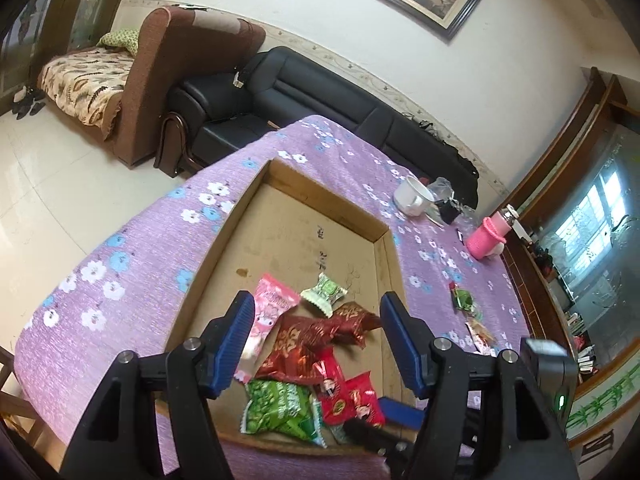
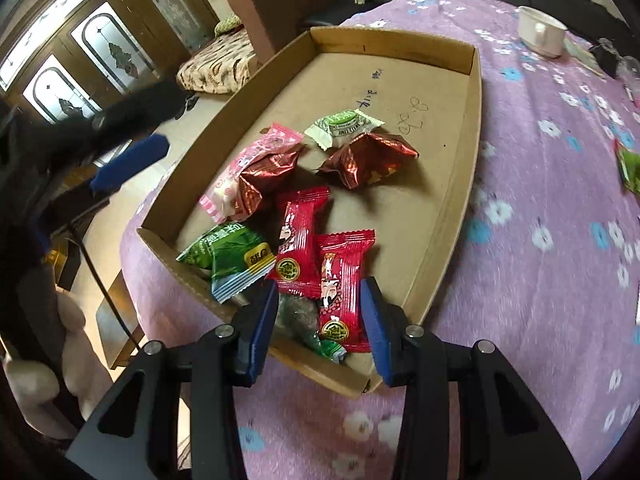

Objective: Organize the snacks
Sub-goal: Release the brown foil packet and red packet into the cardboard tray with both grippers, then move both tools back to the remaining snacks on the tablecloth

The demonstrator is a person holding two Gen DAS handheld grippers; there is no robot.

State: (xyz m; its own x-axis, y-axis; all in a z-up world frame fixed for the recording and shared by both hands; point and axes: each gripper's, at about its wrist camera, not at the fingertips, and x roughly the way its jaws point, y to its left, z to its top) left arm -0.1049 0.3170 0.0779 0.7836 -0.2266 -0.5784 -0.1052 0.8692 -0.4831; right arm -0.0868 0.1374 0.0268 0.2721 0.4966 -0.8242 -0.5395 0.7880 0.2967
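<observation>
Snack packets [image 2: 304, 216] lie piled in cardboard tray [image 2: 448, 216] on tabletop [image 2: 540, 240]; a few stray far right. Light, crinkly, slippery: pinch crimped ends. Left gripper [image 1: 318, 344] wide, empty; right gripper [image 2: 320, 316] part-open, empty.

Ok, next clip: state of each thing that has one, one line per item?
Left gripper: open, empty, above the snacks.
Right gripper: open, over a red packet, not gripping.
Cardboard tray: open-topped, holding snack packets.
Red packets: sealed, lying flat in the tray.
Green packet: sealed, in the tray.
White mug: tipped on its side.
Pink-sleeved bottle: capped, lying tilted on the cloth.
</observation>
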